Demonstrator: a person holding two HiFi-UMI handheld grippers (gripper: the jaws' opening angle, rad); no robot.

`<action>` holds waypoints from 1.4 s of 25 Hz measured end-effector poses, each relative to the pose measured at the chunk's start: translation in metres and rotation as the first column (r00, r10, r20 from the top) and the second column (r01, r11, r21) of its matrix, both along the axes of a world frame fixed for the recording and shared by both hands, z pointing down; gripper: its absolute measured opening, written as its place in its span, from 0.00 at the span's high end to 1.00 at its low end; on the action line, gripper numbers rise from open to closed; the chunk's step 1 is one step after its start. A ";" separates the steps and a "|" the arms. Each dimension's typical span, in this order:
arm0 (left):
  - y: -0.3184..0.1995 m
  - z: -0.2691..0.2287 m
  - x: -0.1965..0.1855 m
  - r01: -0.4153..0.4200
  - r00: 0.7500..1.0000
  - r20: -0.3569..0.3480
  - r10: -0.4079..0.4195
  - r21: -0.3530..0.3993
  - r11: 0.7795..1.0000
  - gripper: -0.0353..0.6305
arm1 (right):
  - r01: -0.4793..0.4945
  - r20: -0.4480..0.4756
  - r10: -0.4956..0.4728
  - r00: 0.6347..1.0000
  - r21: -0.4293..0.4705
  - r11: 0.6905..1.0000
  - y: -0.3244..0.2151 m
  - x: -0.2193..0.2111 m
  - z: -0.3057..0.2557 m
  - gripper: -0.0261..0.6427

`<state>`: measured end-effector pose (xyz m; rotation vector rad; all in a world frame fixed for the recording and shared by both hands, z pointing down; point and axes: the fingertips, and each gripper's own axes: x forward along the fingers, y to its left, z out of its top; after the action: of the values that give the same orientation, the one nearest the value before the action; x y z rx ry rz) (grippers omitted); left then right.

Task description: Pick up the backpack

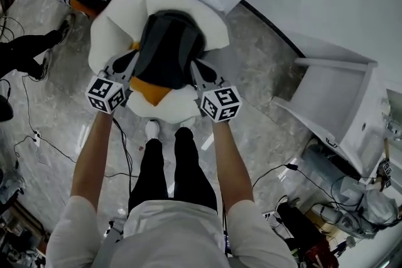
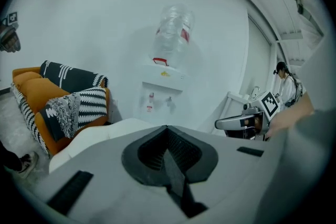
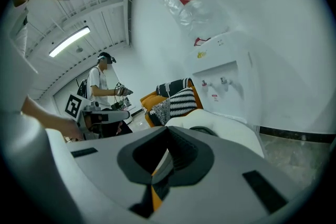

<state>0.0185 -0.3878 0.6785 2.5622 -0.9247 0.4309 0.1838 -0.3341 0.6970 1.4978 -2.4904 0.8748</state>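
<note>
Closest is the person's pale shirt [image 1: 166, 232], with dark trousers [image 1: 169, 172] and white shoes [image 1: 152, 128] below it on the grey floor [image 1: 270, 103]. Both bare arms reach forward to the front edge of a white chair [image 1: 113, 22].

The backpack [image 1: 166, 47], dark grey with an orange patch [image 1: 152, 90], is over the chair's seat. The patch hangs at the front edge. I cannot tell whether the bag's weight rests on the seat.

The left gripper [image 1: 135, 56] is at the bag's left side and the right gripper [image 1: 194, 62] at its right side. Their marker cubes are towards the person.

In the left gripper view, the left gripper's [image 2: 167, 127] fingers are pressed together on a dark strap [image 2: 176, 178], which runs back from their tips. In the right gripper view, the right gripper's [image 3: 168, 129] fingers are likewise closed tight, pinching a grey strap [image 3: 163, 165] with orange showing under it. Each view also shows the other gripper off to the side.

Beyond the chair's back edge, a white water dispenser [image 2: 160, 92] stands against the wall, with a clear bottle [image 2: 173, 34] on top. To its left is an orange sofa [image 2: 31, 92] with striped cushions [image 2: 79, 107].

Black cables [image 1: 56, 147] trail across the floor at the left, near someone's dark leg and shoe [image 1: 38, 47]. Another person [image 3: 100, 86] stands further back in the room.
</note>
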 end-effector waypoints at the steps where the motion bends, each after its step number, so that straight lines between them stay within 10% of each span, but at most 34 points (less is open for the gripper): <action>1: -0.005 0.009 0.001 0.000 1.000 0.000 0.000 -0.006 1.000 0.94 | -0.001 0.001 0.001 1.000 -0.005 1.000 -0.003 0.001 0.009 0.95; 35: -0.089 0.224 0.010 -0.042 0.995 0.088 0.048 -0.078 0.996 0.92 | -0.069 -0.011 0.069 0.998 -0.030 0.997 -0.044 0.025 0.190 0.95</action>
<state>0.0282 -0.4771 0.9025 2.5167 -0.8654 0.5877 0.2087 -0.3777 0.8872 1.5829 -2.4206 0.9096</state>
